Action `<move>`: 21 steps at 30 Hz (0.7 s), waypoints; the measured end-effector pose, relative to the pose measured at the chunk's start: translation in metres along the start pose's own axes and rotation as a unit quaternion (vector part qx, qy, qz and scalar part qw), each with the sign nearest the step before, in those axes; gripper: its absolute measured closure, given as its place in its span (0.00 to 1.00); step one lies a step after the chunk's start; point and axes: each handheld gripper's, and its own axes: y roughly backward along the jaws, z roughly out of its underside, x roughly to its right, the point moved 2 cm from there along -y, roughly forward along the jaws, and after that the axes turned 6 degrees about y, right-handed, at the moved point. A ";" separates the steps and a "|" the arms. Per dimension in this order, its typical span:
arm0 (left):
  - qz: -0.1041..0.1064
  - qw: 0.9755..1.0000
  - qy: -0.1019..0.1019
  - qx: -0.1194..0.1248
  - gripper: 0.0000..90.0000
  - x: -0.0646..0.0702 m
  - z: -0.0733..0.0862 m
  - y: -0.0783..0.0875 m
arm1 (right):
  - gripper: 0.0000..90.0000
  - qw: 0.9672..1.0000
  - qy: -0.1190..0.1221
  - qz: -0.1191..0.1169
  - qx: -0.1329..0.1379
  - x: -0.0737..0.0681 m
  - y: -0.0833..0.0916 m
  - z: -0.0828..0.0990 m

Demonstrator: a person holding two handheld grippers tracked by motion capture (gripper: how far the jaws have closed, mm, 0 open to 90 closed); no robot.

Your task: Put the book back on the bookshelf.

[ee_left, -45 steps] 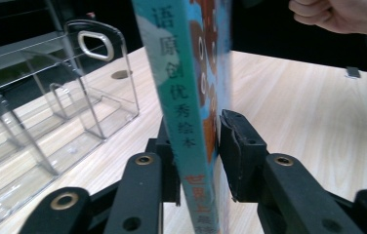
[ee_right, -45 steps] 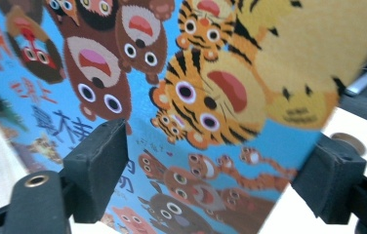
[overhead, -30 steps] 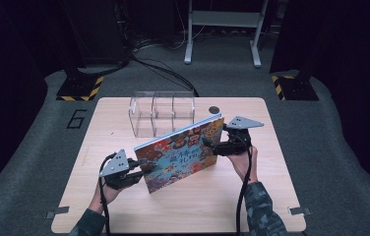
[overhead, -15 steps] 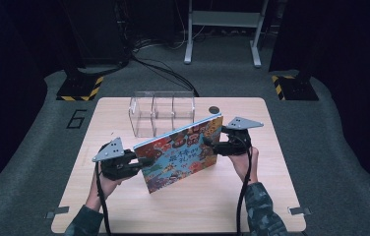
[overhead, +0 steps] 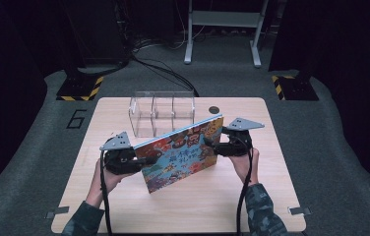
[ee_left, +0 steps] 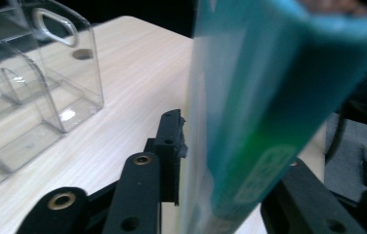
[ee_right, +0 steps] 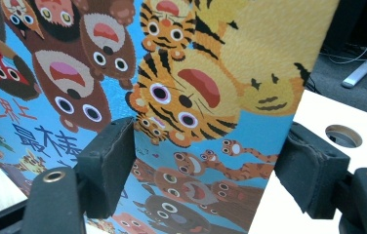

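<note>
Two hand-held grippers hold a colourful picture book (overhead: 183, 152) on edge above a pale wooden table (overhead: 252, 206), near its middle. The left gripper (overhead: 149, 160) grips the book's near end; its jaws have just been opening slightly, the book still between them. The right gripper (overhead: 216, 146) has its jaws around the far end, with gaps showing beside both pads. Behind the book stands a clear plastic organizer (overhead: 162, 113). Grey carpet (overhead: 340, 162) surrounds the table, and the room beyond is dark.
</note>
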 end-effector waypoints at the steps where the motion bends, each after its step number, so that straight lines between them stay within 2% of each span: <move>1: -0.011 1.000 -0.007 0.001 0.77 0.001 -0.002 0.000 | 0.29 1.000 0.000 0.000 0.000 0.000 0.000 0.000; 2: -0.005 1.000 -0.010 -0.003 0.76 0.004 -0.005 0.000 | 0.29 1.000 -0.001 0.001 -0.001 0.000 0.000 0.000; 4: -0.018 1.000 -0.014 -0.003 0.74 0.006 -0.010 0.000 | 0.28 1.000 -0.002 0.003 -0.005 -0.001 0.001 -0.001; 5: -0.015 1.000 -0.013 -0.003 0.75 0.008 -0.013 0.000 | 0.28 1.000 -0.002 0.003 -0.007 -0.001 0.001 -0.001; 10: -0.031 0.999 -0.030 -0.005 0.73 0.012 -0.024 -0.001 | 0.25 1.000 0.000 0.007 -0.017 -0.004 0.000 -0.003; 12: -0.031 0.999 -0.034 -0.004 0.74 0.014 -0.028 -0.002 | 0.25 1.000 0.000 0.010 -0.021 -0.005 -0.001 -0.004; 14: -0.037 0.998 -0.046 -0.012 0.76 0.015 -0.031 -0.003 | 0.24 1.000 -0.003 0.010 -0.022 -0.005 -0.001 -0.004; 17: -0.047 0.997 -0.061 -0.019 0.81 0.017 -0.034 -0.005 | 0.21 1.000 0.006 0.007 -0.025 -0.006 -0.001 -0.005; 21: -0.042 0.997 -0.052 -0.024 0.84 0.016 -0.039 -0.006 | 0.20 1.000 0.005 0.008 -0.029 -0.007 -0.002 -0.005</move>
